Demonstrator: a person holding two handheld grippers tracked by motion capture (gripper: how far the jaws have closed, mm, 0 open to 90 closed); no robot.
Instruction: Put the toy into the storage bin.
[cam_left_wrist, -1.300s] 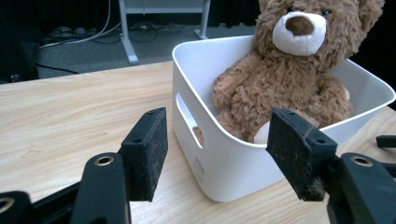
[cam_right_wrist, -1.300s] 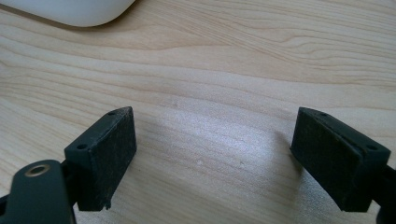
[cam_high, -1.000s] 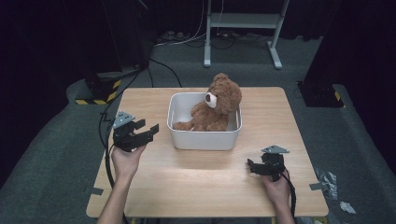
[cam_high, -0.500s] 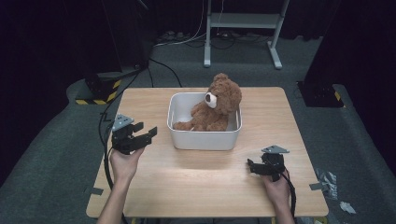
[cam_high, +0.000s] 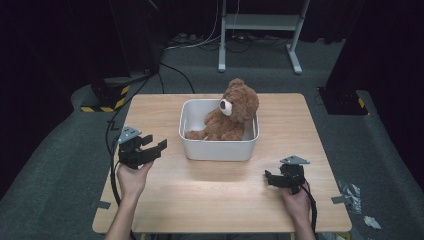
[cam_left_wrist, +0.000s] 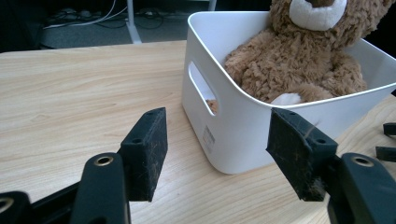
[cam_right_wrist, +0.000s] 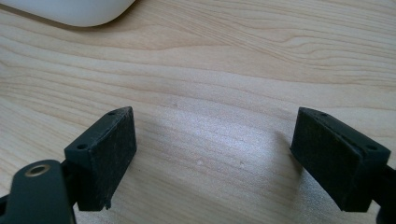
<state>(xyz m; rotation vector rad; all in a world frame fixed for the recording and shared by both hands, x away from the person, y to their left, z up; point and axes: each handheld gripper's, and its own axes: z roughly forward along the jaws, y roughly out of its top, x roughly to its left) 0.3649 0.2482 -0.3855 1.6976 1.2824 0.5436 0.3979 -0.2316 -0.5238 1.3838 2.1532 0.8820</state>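
Observation:
A brown teddy bear (cam_high: 231, 115) sits upright in a white plastic bin (cam_high: 218, 148) at the middle of the wooden table (cam_high: 220, 200). My left gripper (cam_high: 156, 144) is held left of the bin, pointing toward it, jaws open with nothing between them. In the left gripper view the bin (cam_left_wrist: 233, 126) with its side handle slot and the bear (cam_left_wrist: 299, 70) stand just beyond the open gripper (cam_left_wrist: 219, 144). My right gripper (cam_high: 269, 178) rests low near the table's front right, open and empty. In the right gripper view its pads (cam_right_wrist: 105, 154) stand wide over bare wood.
The bin's corner (cam_right_wrist: 70, 11) shows at the top left of the right gripper view. A black cable (cam_high: 114, 165) trails from the left gripper off the table's left edge. A metal stand (cam_high: 260, 30) and cables lie on the floor behind the table.
My left gripper has drifted slightly back and down toward the table's left edge. The right gripper, bear and bin have not moved.

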